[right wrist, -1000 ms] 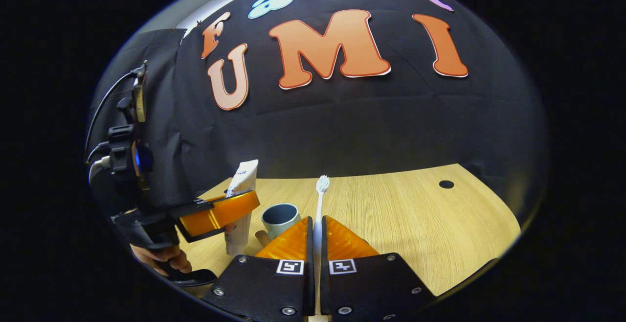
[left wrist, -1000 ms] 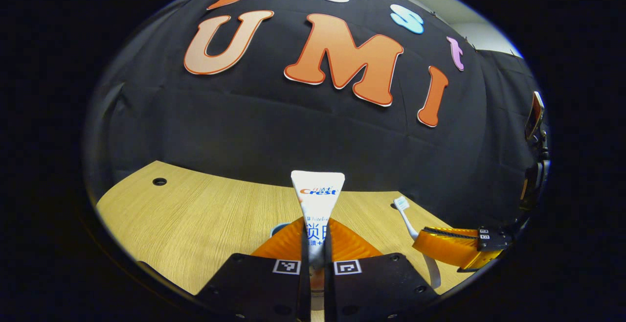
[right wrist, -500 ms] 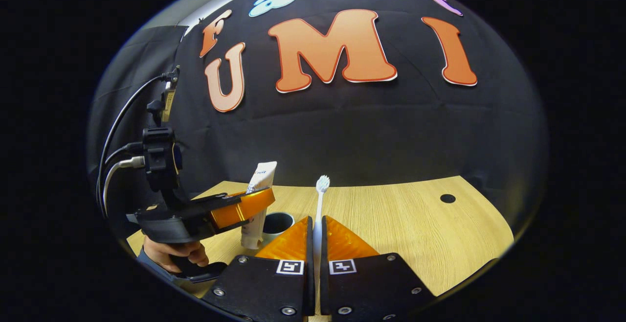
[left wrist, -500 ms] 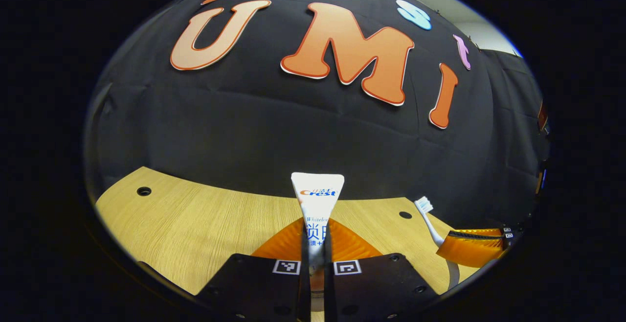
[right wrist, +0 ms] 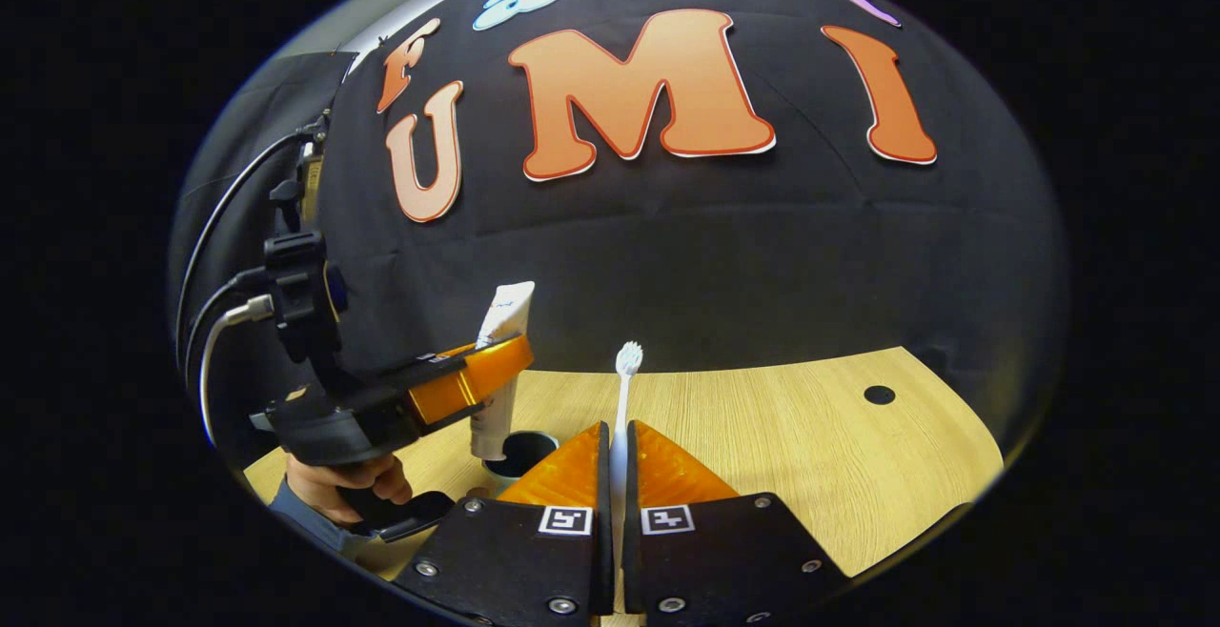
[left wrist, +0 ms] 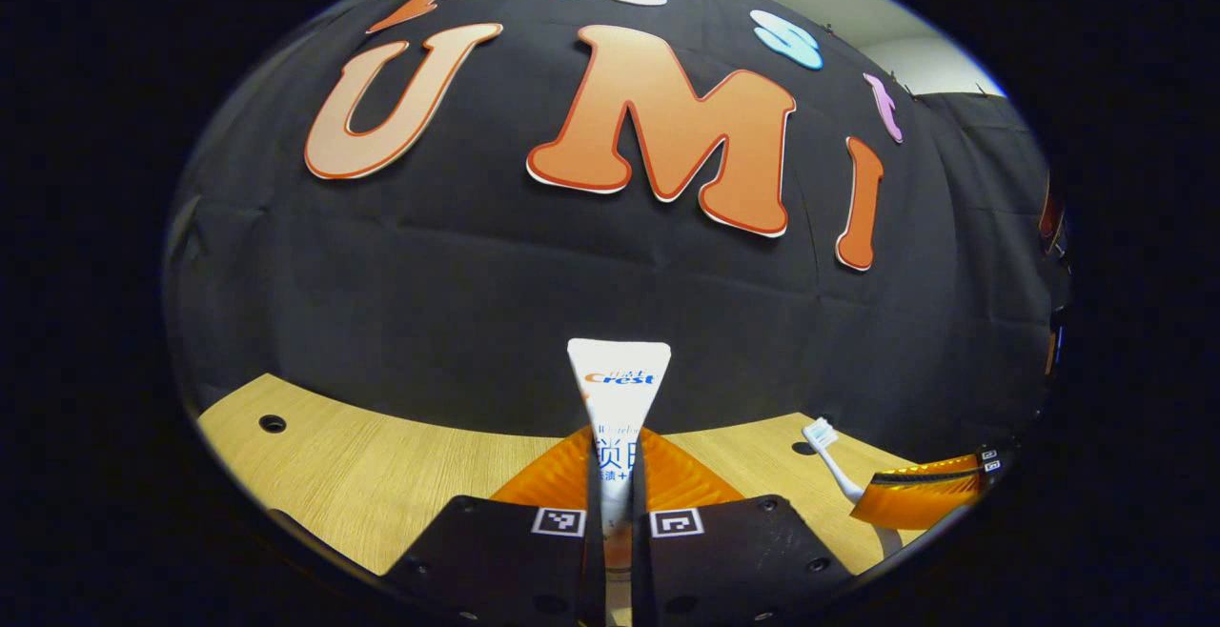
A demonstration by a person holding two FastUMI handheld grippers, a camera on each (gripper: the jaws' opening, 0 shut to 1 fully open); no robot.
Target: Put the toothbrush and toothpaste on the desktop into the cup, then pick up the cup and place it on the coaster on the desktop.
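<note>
In the left gripper view, our left gripper (left wrist: 613, 475) has its fingers pressed tight on the toothpaste (left wrist: 618, 389), which stands straight up. At about 4 o'clock we see the toothbrush (left wrist: 827, 451) in our other gripper. In the right gripper view, our right gripper (right wrist: 615, 460) squeezes the toothbrush (right wrist: 624, 389), brush end up. At 9 o'clock the toothpaste (right wrist: 498, 360) hangs just above the cup (right wrist: 519, 451) on the wooden worktop (right wrist: 810, 455). A hand (right wrist: 348, 484) holds that gripper.
</note>
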